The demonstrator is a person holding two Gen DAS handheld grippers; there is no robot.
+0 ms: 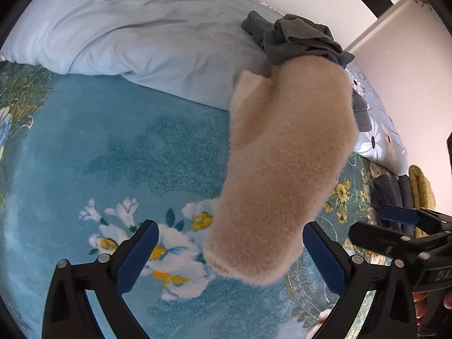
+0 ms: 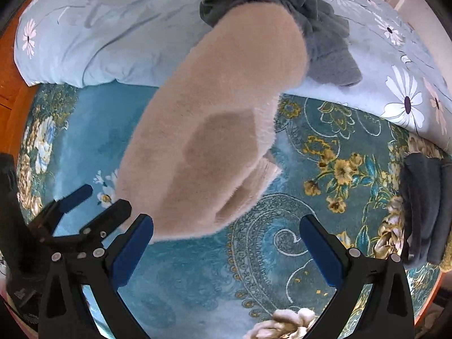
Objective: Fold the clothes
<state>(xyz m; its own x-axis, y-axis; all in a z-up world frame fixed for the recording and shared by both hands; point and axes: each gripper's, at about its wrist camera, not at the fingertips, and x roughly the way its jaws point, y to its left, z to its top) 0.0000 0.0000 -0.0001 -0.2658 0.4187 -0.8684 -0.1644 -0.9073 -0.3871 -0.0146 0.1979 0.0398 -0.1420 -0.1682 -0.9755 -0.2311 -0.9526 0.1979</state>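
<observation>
Garment: the cream fleece garment (image 1: 285,166) lay folded into a long narrow bundle on the teal floral blanket (image 1: 113,152), running from the lower centre of the left wrist frame to the upper right.
Garment far end: it rested against the crumpled grey garment (image 1: 296,38) at the edge of the pale blue duvet (image 1: 127,34); this was judged a pile of unfolded items waiting their turn.
Left tongs: the left tongs (image 1: 230,254) were spread wide with the near end of the bundle between the fingers; no finger gripped the cloth.
Right tongs: the right tongs (image 2: 226,248) were likewise spread wide and held nothing; the bundle sat at centre left of that frame, just beside the left finger.
Placement rationale: both tongs flanked the near end, judged as readiness for a further fold or for lifting the bundle away.
Right wrist view only: a darker hexagonal patch (image 2: 223,147) on the fleece, a folded flap at the bundle's right edge, and an orange wooden surround (image 2: 11,79) at far left.
Left wrist view only: the white wall (image 1: 395,65) at upper right.
Both views: the stacked dark folded clothes (image 2: 423,209) at the right edge.
</observation>
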